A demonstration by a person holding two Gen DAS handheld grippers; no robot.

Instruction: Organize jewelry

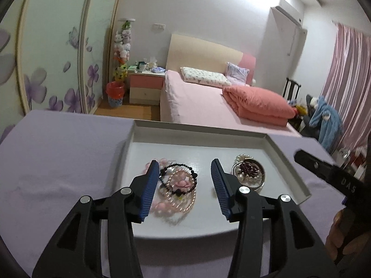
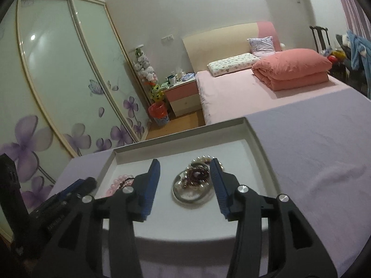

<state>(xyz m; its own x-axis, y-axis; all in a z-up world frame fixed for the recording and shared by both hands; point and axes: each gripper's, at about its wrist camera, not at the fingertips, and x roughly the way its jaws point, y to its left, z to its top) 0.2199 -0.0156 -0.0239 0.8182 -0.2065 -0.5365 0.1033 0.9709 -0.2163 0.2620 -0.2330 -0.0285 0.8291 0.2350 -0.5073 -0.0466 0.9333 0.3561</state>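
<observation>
A white shallow tray (image 1: 287, 162) sits on a lilac cloth. On its left lies a pile of pink and pearl bead bracelets with a black bead bracelet (image 1: 178, 183) on top. On its right a silver bangle with pearls and dark red beads (image 1: 249, 172) lies in a heap. My left gripper (image 1: 185, 169) is open and empty, hovering over the left pile. My right gripper (image 2: 185, 169) is open and empty, hovering over the bangle heap (image 2: 193, 183). The pink pile (image 2: 120, 181) shows partly behind its left finger. The tray rim (image 2: 259, 146) shows in the right wrist view.
The lilac cloth (image 1: 58, 162) covers the table around the tray. The right gripper's body (image 1: 324, 169) shows at the right of the left wrist view, the left gripper's body (image 2: 65, 197) at the left of the right wrist view. A pink bed (image 1: 208, 102) lies beyond.
</observation>
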